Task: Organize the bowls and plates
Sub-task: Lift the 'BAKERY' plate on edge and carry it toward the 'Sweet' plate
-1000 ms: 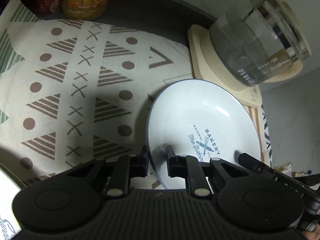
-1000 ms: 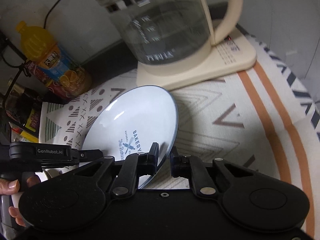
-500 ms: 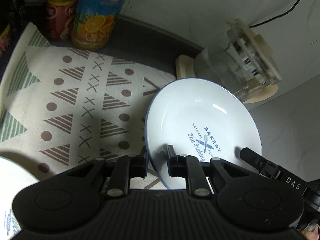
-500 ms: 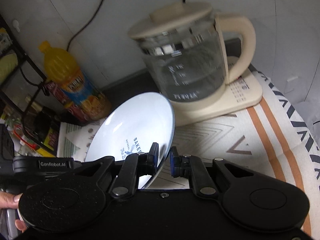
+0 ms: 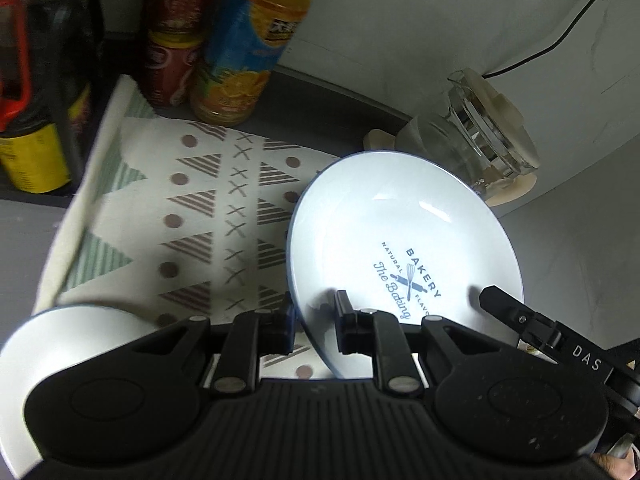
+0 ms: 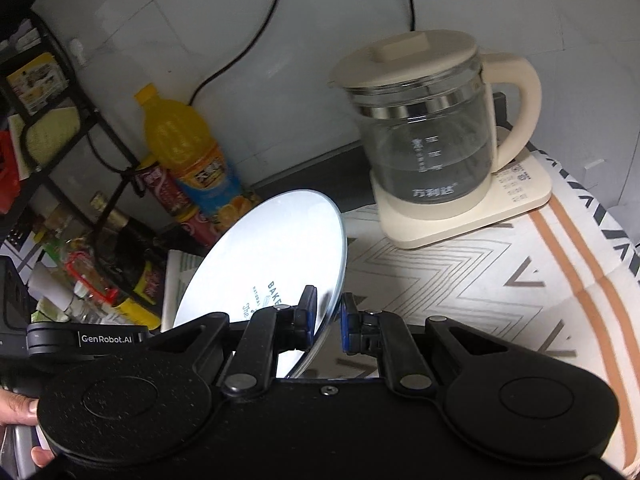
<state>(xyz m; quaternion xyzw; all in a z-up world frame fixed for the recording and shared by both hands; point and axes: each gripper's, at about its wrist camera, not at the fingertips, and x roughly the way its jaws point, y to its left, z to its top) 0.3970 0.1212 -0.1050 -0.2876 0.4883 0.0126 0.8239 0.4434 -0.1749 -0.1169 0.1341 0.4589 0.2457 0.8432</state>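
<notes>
A white plate (image 5: pixel 400 232) with a blue rim and a "BAKERY" print hangs tilted above the patterned cloth (image 5: pixel 208 220). My left gripper (image 5: pixel 316 320) is shut on its near rim. My right gripper (image 6: pixel 328 316) is shut on the opposite rim of the same plate (image 6: pixel 272 256), which stands nearly edge-on in the right wrist view. The right gripper's body (image 5: pixel 540 332) shows at the plate's right side, and the left gripper's body (image 6: pixel 80 338) shows at the left. A second white dish (image 5: pixel 80 340) lies on the cloth at lower left, partly hidden by my left gripper.
A glass kettle (image 6: pixel 432 140) on a cream base stands at the back right. An orange juice bottle (image 6: pixel 188 160) and red cans (image 5: pixel 168 64) stand at the back left by a black rack (image 6: pixel 60 128) with packets. A hand (image 6: pixel 16 408) holds the left gripper.
Both grippers have lifted the plate up from the cloth and pulled back. The kettle and bottles now look farther away, and the second white dish has come into view.
</notes>
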